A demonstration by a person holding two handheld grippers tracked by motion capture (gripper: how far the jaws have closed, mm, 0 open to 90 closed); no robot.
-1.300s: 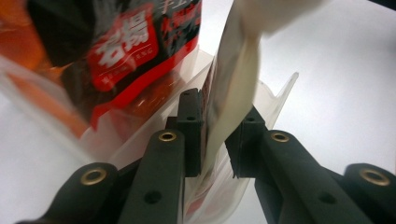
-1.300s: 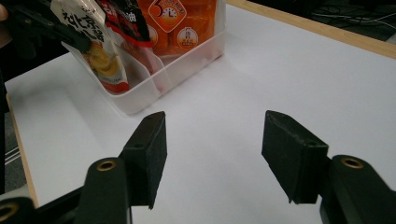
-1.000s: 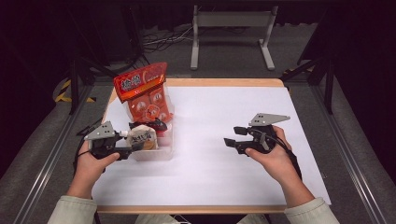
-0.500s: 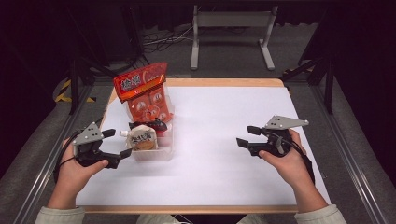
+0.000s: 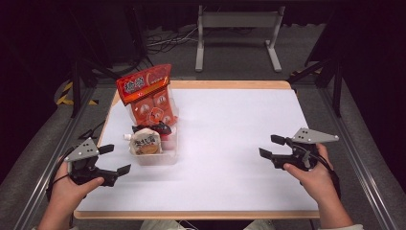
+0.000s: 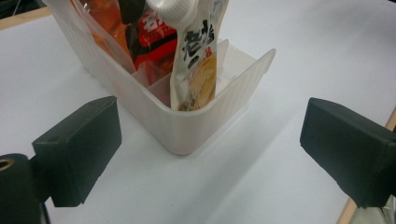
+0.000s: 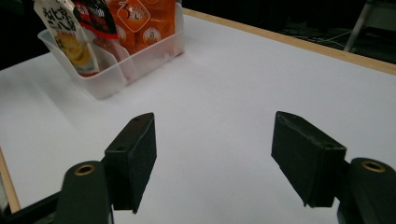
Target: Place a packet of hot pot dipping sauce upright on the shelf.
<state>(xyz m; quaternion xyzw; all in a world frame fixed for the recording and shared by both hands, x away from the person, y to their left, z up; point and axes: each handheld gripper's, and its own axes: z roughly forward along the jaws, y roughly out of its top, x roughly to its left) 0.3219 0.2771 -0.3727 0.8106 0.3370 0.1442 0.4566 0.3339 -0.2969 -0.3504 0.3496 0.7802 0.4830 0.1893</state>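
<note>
A: Three packets stand in the clear bin (image 5: 158,155) at the table's left side — a white spouted pouch (image 5: 145,143) at the near end, a dark red sachet (image 5: 152,128) behind it, and a tall orange bag (image 5: 148,98) at the far end.

B: Bin orientation?

A: Its long axis runs from the person's edge toward the far edge. The pouch stands nearly upright, cap (image 6: 170,7) uppermost, leaning against the near wall.

B: State of the tongs?

A: Left gripper (image 5: 111,159): jaws wide apart, nothing between them; they have just been opening. Right gripper (image 5: 269,146): likewise spread and empty, having also just opened further.

B: Which is nearer the bin?

A: The left one. It sits just beside the bin's near left corner, and in the left gripper view the corner and the pouch lie straight ahead between the pads (image 6: 77,147). The right gripper is well apart, across the white table (image 5: 230,143), with its jaws pointing left toward the bin.

B: Judgement on the work in hand?

A: Both hands appear clear of the load. Any further handling of the pouch would fall to the left gripper — a short advance along its present heading, then a closure across the pouch's flat faces below the cap.
</note>
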